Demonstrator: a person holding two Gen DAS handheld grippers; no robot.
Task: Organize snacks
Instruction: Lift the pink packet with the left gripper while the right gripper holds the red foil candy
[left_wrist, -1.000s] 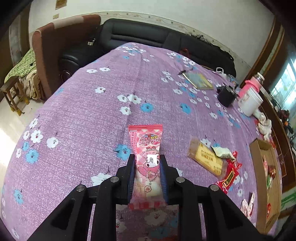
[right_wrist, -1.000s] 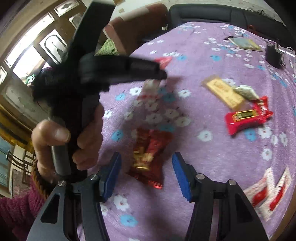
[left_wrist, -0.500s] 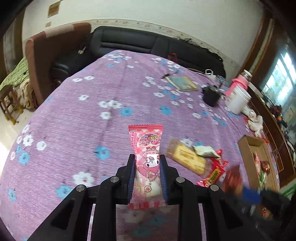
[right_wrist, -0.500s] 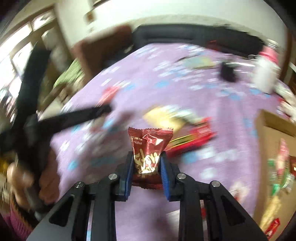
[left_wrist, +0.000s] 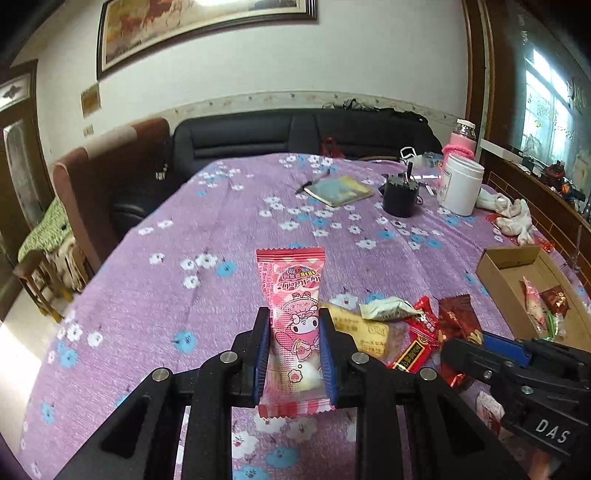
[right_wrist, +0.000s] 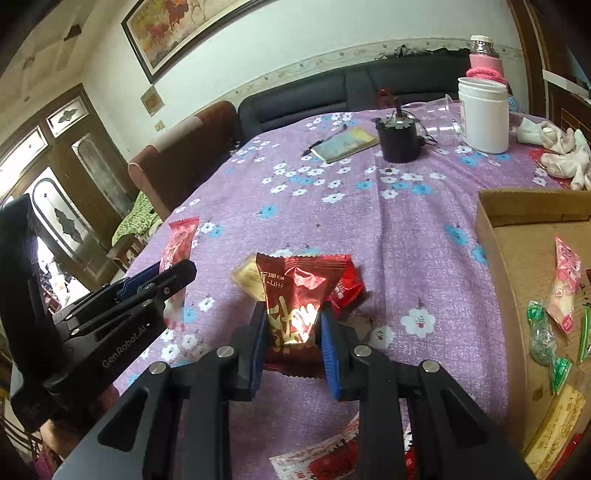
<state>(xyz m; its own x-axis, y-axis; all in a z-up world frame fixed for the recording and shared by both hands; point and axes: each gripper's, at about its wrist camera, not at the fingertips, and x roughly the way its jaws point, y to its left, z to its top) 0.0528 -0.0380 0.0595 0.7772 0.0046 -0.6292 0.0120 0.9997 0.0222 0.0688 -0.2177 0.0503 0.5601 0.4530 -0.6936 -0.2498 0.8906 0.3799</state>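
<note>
Left gripper (left_wrist: 294, 354) clamps pink snack (left_wrist: 293, 325); right gripper (right_wrist: 293, 332), just closed, clamps red snack (right_wrist: 295, 295) above purple cloth (right_wrist: 369, 221).

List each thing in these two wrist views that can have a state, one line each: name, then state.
left gripper: shut on the pink snack packet, held upright.
right gripper: shut on the dark red snack packet.
cardboard box: open-topped, some snacks inside.
white jar: upright, lid on.
notebook: closed, lying flat.
yellow snack packet: lying flat on the cloth.
</note>
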